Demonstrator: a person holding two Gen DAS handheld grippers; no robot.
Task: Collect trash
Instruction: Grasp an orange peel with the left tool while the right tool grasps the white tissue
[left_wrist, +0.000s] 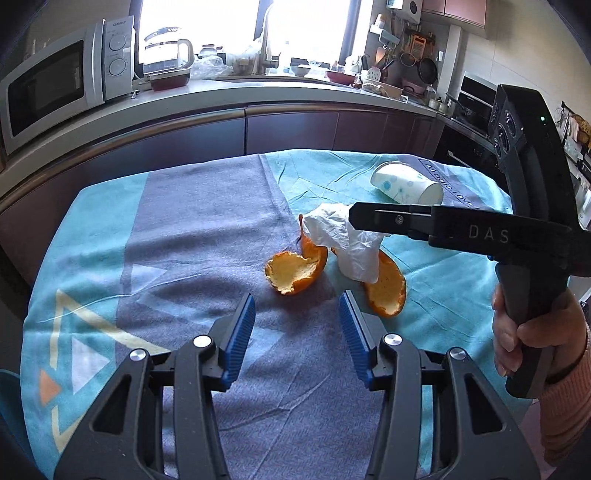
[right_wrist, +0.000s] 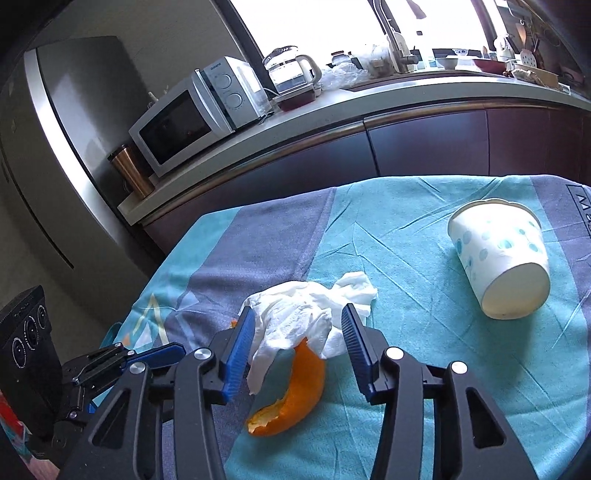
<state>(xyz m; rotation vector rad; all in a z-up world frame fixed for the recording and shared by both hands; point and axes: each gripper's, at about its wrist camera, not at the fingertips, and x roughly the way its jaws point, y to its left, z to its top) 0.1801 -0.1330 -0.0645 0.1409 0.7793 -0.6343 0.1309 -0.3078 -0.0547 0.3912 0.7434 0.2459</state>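
Tissue (right_wrist: 295, 325), crumpled on the cloth (right_wrist: 406, 258) over two orange peels (left_wrist: 295, 271), lies between the right gripper's (right_wrist: 298, 349) parted jaws, ungripped; the left gripper (left_wrist: 297, 334) hovers open just short of the peels.

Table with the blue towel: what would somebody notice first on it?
Probably the bright orange peels in the middle of the towel, with a crumpled white tissue draped over one. The right gripper stands open around that tissue, and a dotted paper cup lies tipped over farther back.
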